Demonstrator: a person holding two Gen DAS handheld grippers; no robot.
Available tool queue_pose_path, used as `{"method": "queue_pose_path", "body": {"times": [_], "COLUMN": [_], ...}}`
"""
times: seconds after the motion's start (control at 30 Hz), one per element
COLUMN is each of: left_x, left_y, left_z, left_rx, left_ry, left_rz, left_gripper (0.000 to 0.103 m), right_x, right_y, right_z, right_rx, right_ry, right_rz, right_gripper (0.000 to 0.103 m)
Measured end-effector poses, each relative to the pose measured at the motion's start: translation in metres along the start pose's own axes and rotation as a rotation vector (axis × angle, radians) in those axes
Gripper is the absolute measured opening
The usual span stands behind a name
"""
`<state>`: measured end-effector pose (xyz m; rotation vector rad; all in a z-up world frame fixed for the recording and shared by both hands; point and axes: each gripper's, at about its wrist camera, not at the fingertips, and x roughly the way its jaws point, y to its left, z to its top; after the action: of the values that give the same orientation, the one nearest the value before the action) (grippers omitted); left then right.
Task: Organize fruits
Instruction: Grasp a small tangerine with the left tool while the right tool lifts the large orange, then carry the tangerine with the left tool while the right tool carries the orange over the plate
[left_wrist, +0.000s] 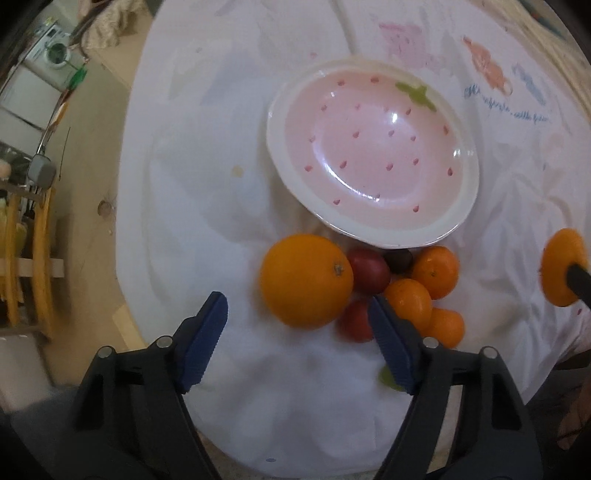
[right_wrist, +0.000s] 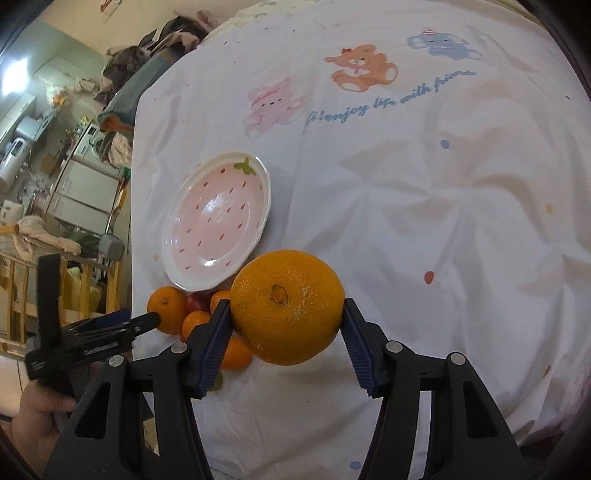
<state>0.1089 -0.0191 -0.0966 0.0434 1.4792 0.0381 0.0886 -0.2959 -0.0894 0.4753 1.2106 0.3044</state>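
My right gripper (right_wrist: 286, 317) is shut on a large orange (right_wrist: 287, 305) and holds it above the cloth; it also shows in the left wrist view (left_wrist: 563, 271) at the right edge. My left gripper (left_wrist: 297, 317) is open, just short of a second large orange (left_wrist: 306, 280) that lies on the cloth. Beside that orange lie small tangerines (left_wrist: 436, 271) and dark red fruits (left_wrist: 369, 271). A pink strawberry-pattern plate (left_wrist: 373, 155) sits empty just beyond the pile; it also shows in the right wrist view (right_wrist: 218, 221). My left gripper also shows in the right wrist view (right_wrist: 110, 326), near the pile (right_wrist: 168, 309).
A white cloth with bear prints (right_wrist: 406, 166) covers the table. The table's left edge (left_wrist: 125, 221) drops off to the floor, with a wooden chair (left_wrist: 33, 258) and room clutter beyond. A small green fruit (left_wrist: 388, 378) lies behind my left gripper's right finger.
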Motion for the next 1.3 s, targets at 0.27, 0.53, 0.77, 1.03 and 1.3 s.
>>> {"method": "queue_pose_path", "body": {"times": [0.27,0.53,0.77,1.03,1.3], "left_x": [0.025,0.037,0.023,-0.014,-0.051], "left_y": [-0.018,-0.034,-0.017,0.009,0.021], "left_z": [0.009,0.007,0.008,0.001,0.008], "left_rx": [0.043,0.089,0.043,-0.041,-0.056], "left_ry": [0.044,0.049,0.022,-0.098,-0.246], "left_rz": [0.070,0.124,0.053,-0.078,-0.178], "left_gripper": [0.063,0.056,0.053,0.053,0.053], "right_x": [0.000,-0.001,0.000,0.000,-0.012], "right_y": [0.004,0.003,0.006,0.006,0.019], "right_z": [0.005,0.007,0.007,0.004,0.006], "right_rx": [0.002,0.007,-0.012,-0.023,-0.054], "right_ry": [-0.003,-0.007,-0.008,-0.013,-0.065], "right_rz": [0.035,0.039,0.028,-0.004,0.006], "right_gripper": [0.061,0.061,0.061,0.061,0.061]}}
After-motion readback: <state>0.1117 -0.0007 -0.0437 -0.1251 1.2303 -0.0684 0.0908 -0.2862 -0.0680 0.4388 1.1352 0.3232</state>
